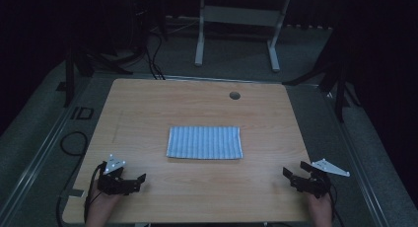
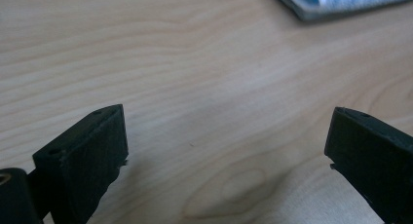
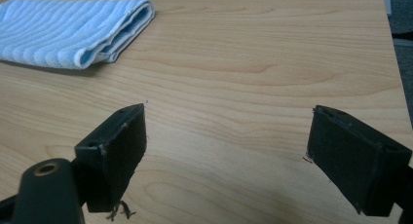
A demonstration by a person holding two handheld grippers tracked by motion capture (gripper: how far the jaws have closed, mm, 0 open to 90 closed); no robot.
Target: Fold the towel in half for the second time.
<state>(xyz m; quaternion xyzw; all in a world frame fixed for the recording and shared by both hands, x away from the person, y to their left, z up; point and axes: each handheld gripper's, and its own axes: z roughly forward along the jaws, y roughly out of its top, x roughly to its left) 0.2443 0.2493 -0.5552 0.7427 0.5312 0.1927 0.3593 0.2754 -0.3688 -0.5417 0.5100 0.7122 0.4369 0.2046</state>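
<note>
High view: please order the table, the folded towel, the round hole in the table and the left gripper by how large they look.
1. table
2. folded towel
3. left gripper
4. round hole

The hole lies farther from the camera, so its real size is less sure.

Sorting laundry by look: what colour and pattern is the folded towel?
Light blue with fine white stripes; the towel shows best in the right gripper view.

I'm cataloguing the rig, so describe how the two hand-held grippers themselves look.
Both are black. The left hand-held gripper carries a pale grey three-cornered plate on top and trails a black cable; the right hand-held gripper has a like plate. Close up, each jaw ends in a blocky, rectangular black pad with small holes on its upper face. No sleeves show on the forearms.
</note>
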